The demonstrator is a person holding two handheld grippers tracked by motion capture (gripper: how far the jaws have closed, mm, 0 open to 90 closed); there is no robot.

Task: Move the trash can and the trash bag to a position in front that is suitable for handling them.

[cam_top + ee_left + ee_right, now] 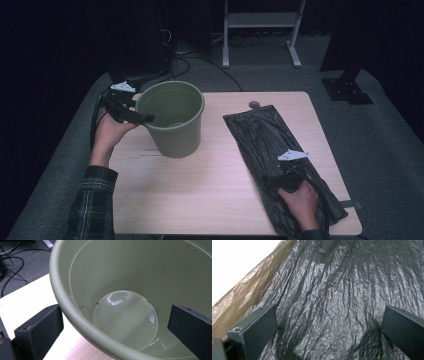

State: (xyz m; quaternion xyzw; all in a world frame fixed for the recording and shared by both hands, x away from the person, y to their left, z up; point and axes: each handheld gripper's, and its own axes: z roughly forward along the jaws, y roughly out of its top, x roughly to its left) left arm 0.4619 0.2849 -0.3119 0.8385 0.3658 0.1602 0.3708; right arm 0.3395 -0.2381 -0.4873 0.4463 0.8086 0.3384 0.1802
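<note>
Bucket [172, 120] stands left on the table [210, 200]; bag [280, 165] lies right.

The surface [210, 185] in front of me is a pale wood top with rounded corners, standing on grey carpet. On its far left stands an olive-green bucket [172, 120], upright and open at the top. Along the right side lies a crinkled black plastic bag [260, 135], spread flat lengthwise. A small round grey spot [254, 105] sits by the far edge, just beyond the bag.

White stand legs [261, 30], cables [187, 55] on grey floor [390, 130].
</note>
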